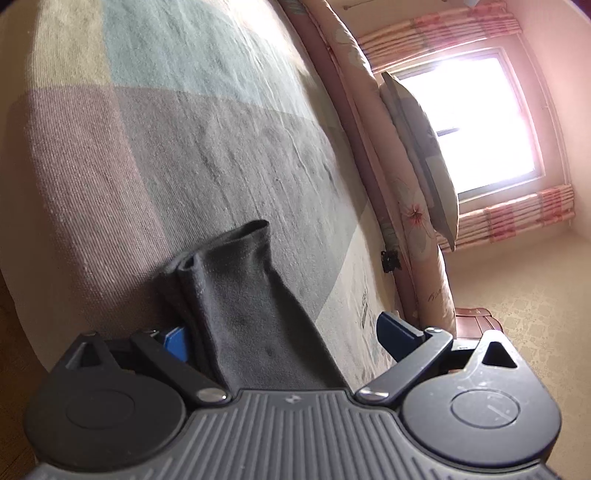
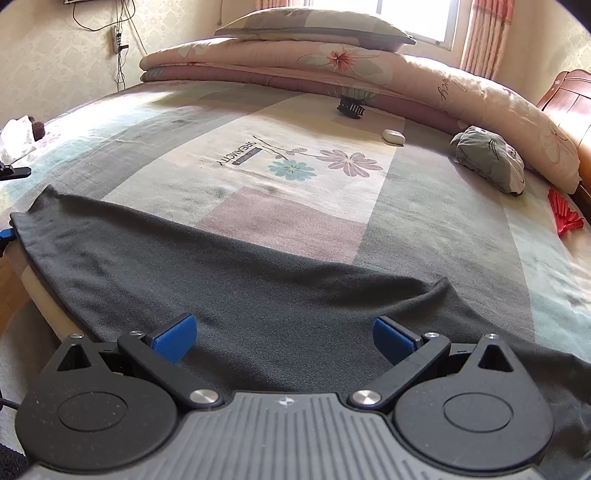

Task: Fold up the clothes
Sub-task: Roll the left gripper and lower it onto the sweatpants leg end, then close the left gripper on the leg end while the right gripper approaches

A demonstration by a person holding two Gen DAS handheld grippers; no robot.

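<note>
A dark grey garment (image 2: pixel 229 280) lies spread along the near edge of the bed. My right gripper (image 2: pixel 284 338) is open just above it, with cloth between and under the blue pads. In the left wrist view, which is tilted sideways, one end of the garment (image 1: pixel 236 295) with its hem runs up between the jaws. My left gripper (image 1: pixel 284 336) is open; the left pad (image 1: pixel 175 341) touches the cloth and the right pad (image 1: pixel 397 332) stands clear of it. The left gripper's fingertips (image 2: pixel 9 232) show at the far left of the right wrist view, at the garment's end.
The bed sheet (image 2: pixel 295 166) has coloured blocks and a flower print. A folded floral quilt (image 2: pixel 332 70) with a pillow (image 2: pixel 314 26) lies at the back. A black hair clip (image 2: pixel 351 107), a white case (image 2: pixel 393 136), a grey plush (image 2: pixel 491 162) and a red fan (image 2: pixel 565 218) lie on the sheet.
</note>
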